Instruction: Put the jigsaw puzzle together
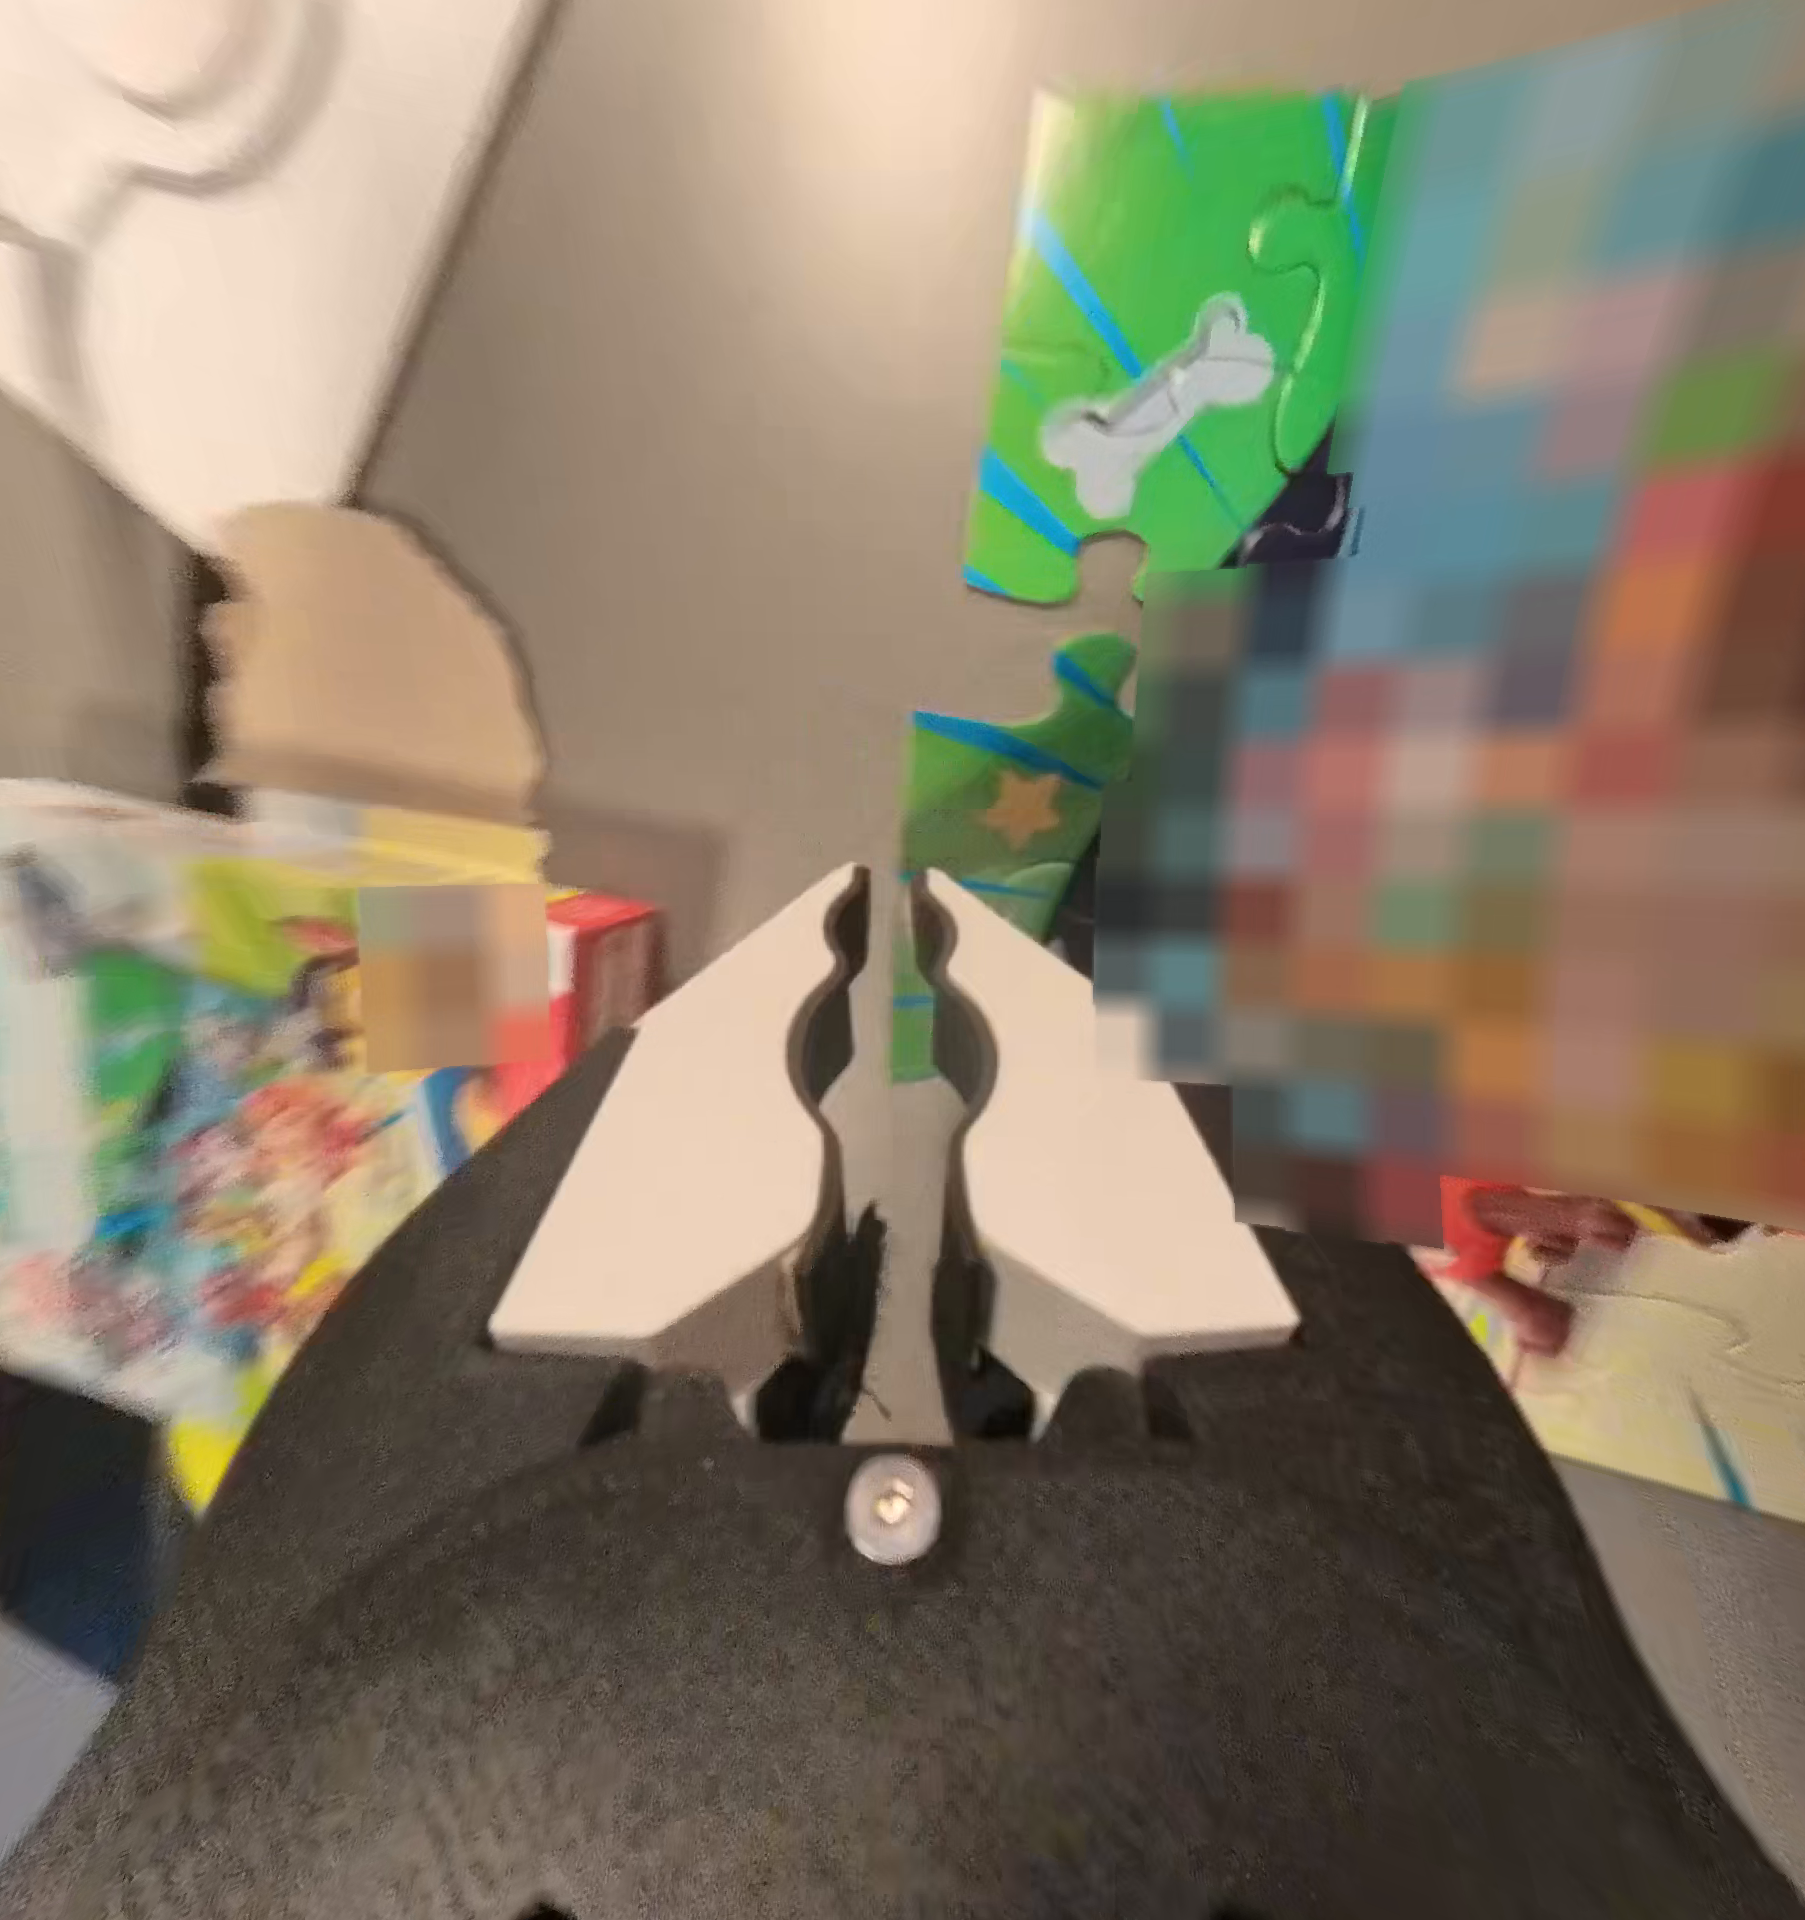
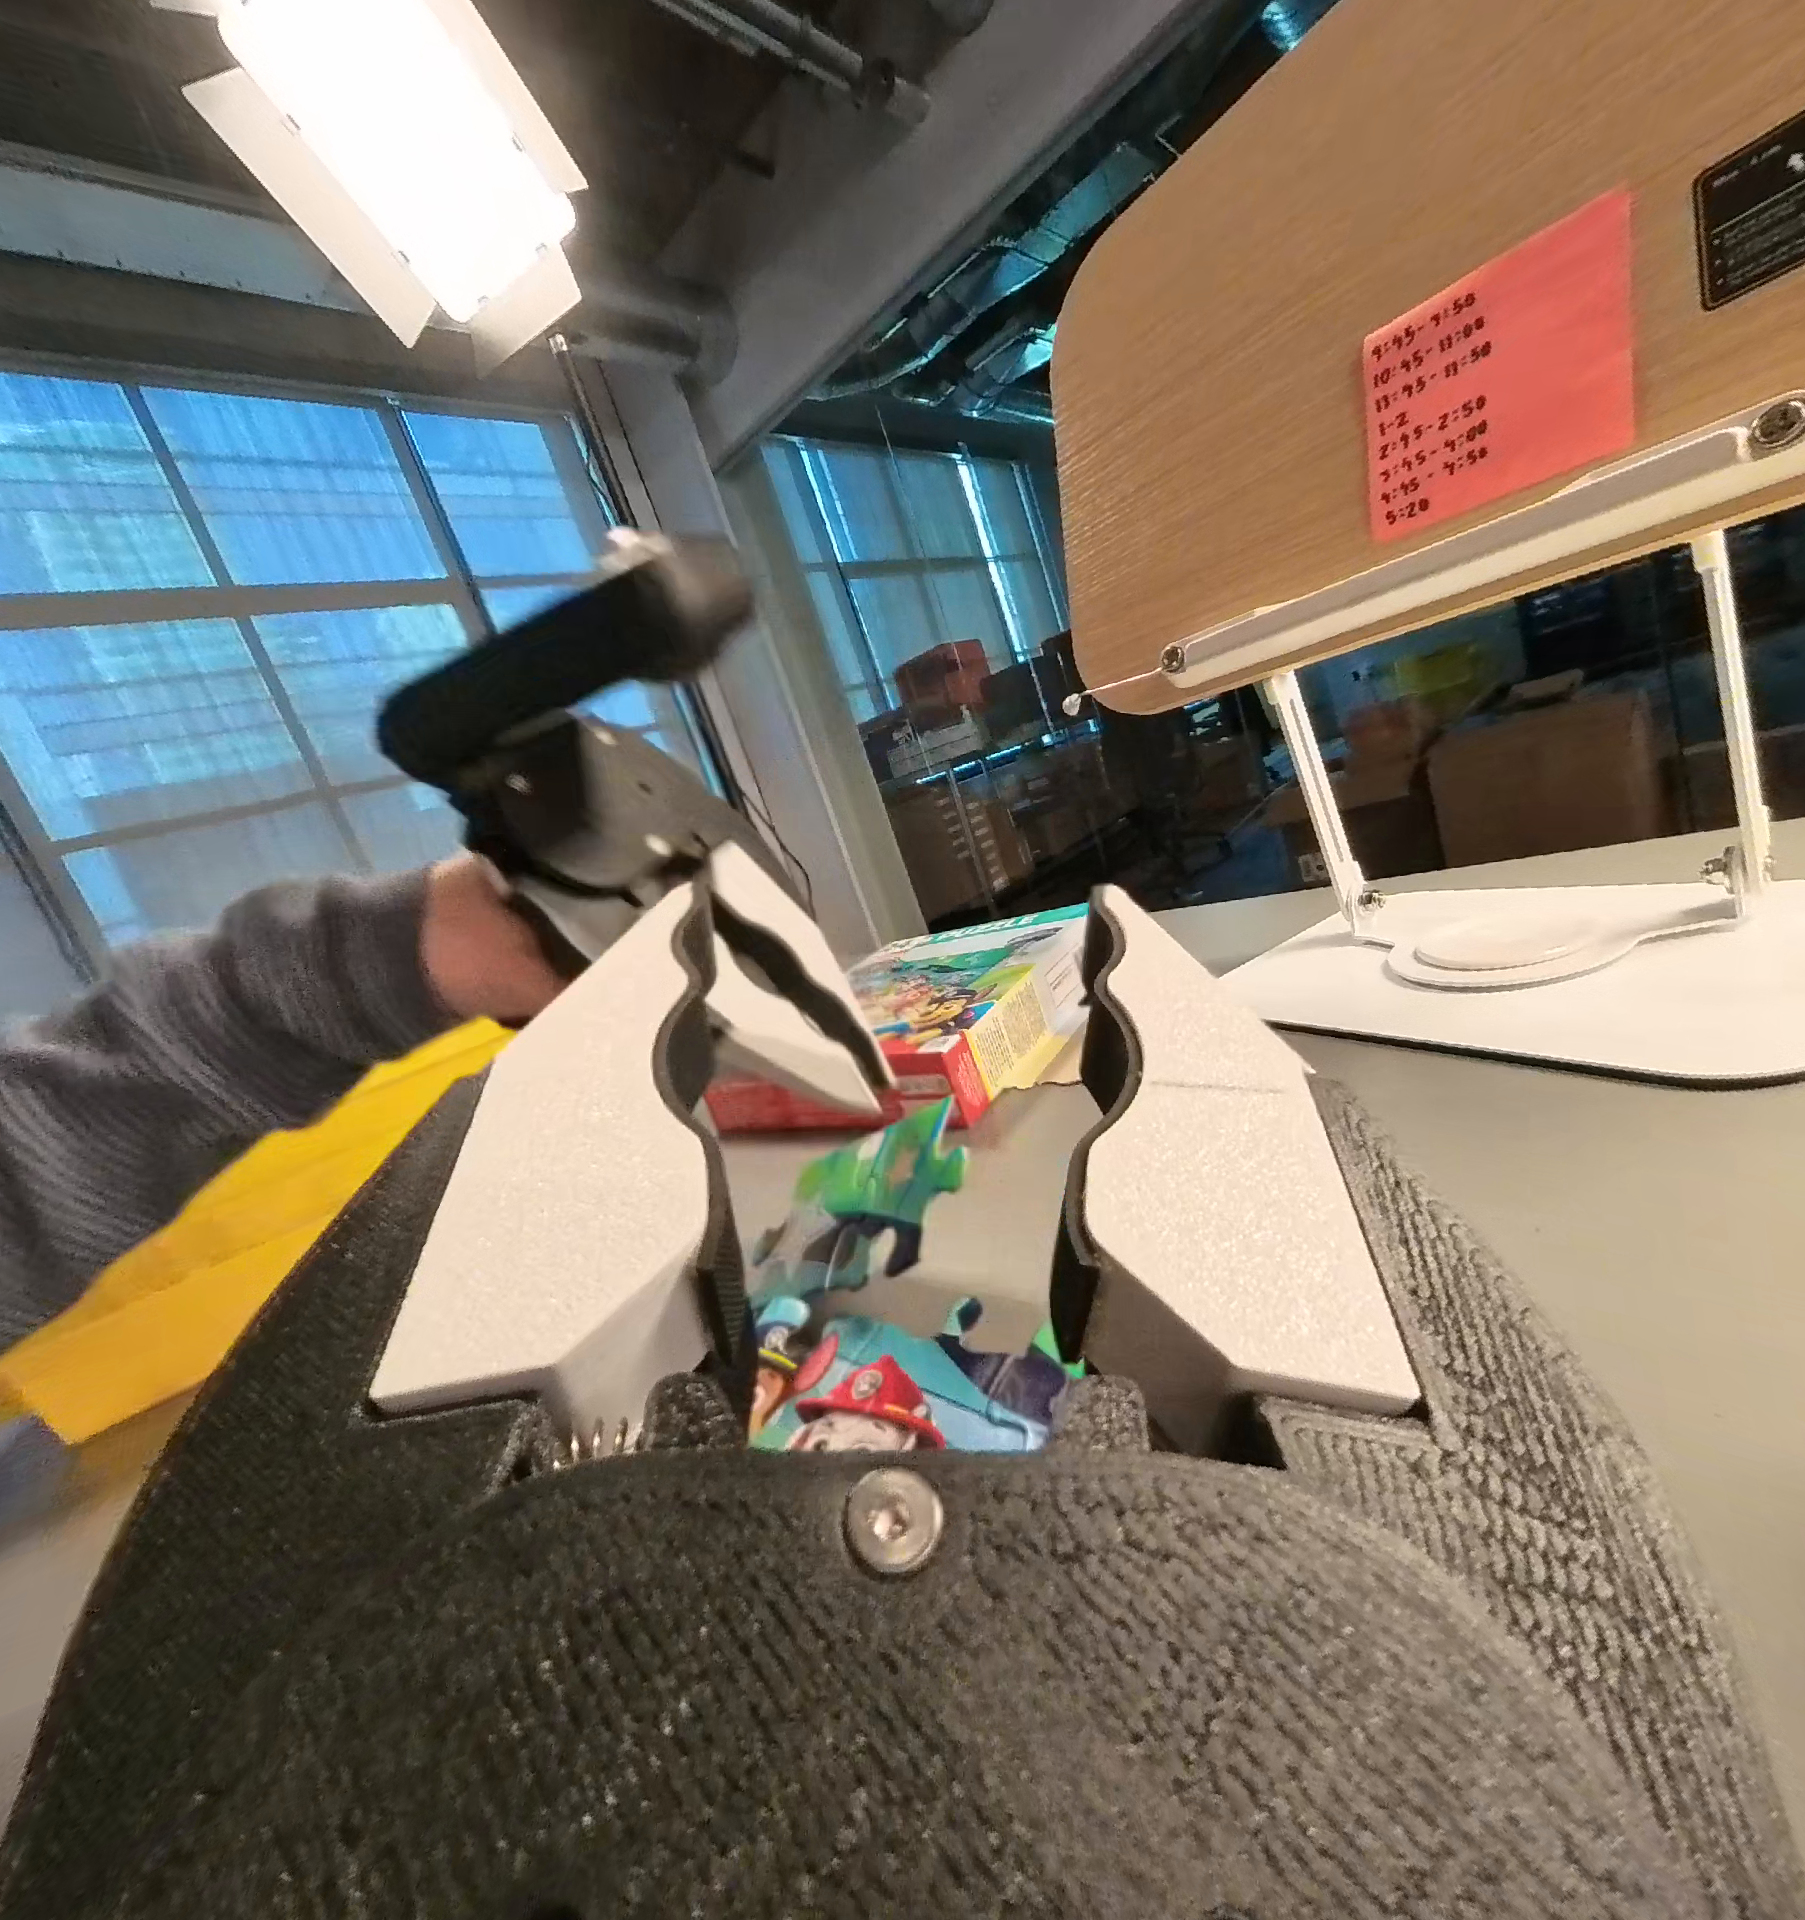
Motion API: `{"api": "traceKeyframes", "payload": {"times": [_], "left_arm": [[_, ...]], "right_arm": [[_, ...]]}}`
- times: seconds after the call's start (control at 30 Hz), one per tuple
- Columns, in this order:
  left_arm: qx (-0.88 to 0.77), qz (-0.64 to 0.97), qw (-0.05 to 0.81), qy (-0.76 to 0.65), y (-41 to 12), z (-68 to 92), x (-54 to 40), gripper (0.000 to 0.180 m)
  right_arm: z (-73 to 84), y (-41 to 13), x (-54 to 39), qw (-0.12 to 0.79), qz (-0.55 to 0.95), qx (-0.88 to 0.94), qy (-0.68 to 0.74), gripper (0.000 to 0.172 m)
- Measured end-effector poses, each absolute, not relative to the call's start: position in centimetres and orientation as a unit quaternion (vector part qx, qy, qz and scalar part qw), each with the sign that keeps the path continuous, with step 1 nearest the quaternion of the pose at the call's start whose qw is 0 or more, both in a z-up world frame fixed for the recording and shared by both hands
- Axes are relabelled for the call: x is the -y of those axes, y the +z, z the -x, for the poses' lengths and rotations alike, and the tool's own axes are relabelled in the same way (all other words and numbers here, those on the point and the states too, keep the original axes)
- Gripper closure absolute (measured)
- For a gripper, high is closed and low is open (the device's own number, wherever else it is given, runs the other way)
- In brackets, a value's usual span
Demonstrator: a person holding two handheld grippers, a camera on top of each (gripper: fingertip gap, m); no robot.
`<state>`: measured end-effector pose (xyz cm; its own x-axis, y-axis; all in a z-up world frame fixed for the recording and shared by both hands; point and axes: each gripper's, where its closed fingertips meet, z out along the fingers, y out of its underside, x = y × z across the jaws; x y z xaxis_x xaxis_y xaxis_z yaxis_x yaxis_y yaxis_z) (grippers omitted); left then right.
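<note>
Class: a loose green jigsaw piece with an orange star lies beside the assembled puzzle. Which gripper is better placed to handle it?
Probably the left gripper: its nearly closed jaws sit at the green star piece; the right gripper is open, farther back.

Much of the left wrist view was smeared: the puzzle box (image 1: 202,1049) at the left showed only as streaks of colour. The green puzzle piece (image 1: 1002,821) passed behind the left gripper (image 1: 893,883), so its lower edge was hidden; whether the fingers (image 1: 991,997) pressed it could not be told. In the right wrist view, the right gripper's body covered most of the joined puzzle (image 2: 856,1382).
</note>
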<state>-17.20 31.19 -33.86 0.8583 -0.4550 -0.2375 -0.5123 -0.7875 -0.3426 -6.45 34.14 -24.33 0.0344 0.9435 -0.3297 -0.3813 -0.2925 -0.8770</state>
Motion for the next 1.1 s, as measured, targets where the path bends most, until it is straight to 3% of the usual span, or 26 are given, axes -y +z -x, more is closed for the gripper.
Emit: {"api": "traceKeyframes", "payload": {"times": [0.2,0.3,0.53,0.8,0.97,1.1], "left_arm": [[-0.221,0.935,0.274,0.05,-26.4,18.2,-27.1,0.176],[-0.208,0.944,0.256,-0.002,-27.8,17.0,-25.9,0.153],[-0.176,0.971,0.162,0.02,-37.1,16.4,-28.1,0.1],[-0.09,0.987,0.126,-0.037,-38.7,16.9,-29.4,0.094],[-0.119,0.984,0.131,-0.017,-38.7,16.8,-29.0,0.121],[-0.119,0.981,0.155,-0.014,-38.7,16.5,-28.8,0.123]], "right_arm": [[6.6,-24.4,-34.0,0.521,0.495,0.286,0.634,0.101],[6.6,-24.4,-33.9,0.522,0.494,0.289,0.632,0.102],[6.6,-24.4,-33.8,0.519,0.493,0.292,0.634,0.102],[6.7,-24.4,-33.7,0.516,0.493,0.295,0.636,0.102],[6.8,-24.5,-33.7,0.513,0.493,0.295,0.637,0.102],[6.7,-24.4,-33.8,0.513,0.494,0.294,0.638,0.102]]}}
